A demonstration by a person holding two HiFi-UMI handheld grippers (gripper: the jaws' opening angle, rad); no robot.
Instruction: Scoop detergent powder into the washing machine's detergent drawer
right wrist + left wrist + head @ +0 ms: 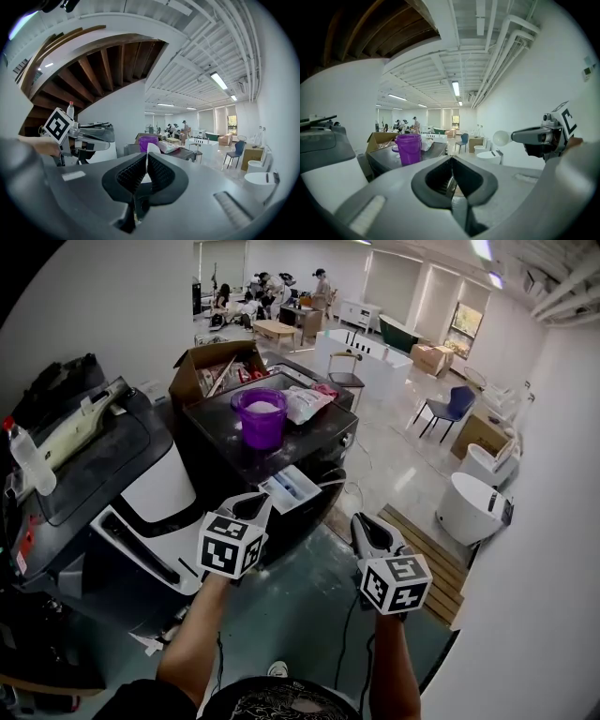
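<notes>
So both forearms reach straight out, left gripper [251, 509] pinched shut on nothing, right gripper [363, 521] clamped on a white scoop [149, 149], near the open drawer [291, 488], purple tub [261, 416] behind it.

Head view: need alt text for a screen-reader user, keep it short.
Seen from above, a person holds the left tool and the right tool low in front of a dark washing machine whose detergent drawer is pulled open. A purple tub of white powder stands on top of the machine; the right tool grips a small white scoop.
</notes>
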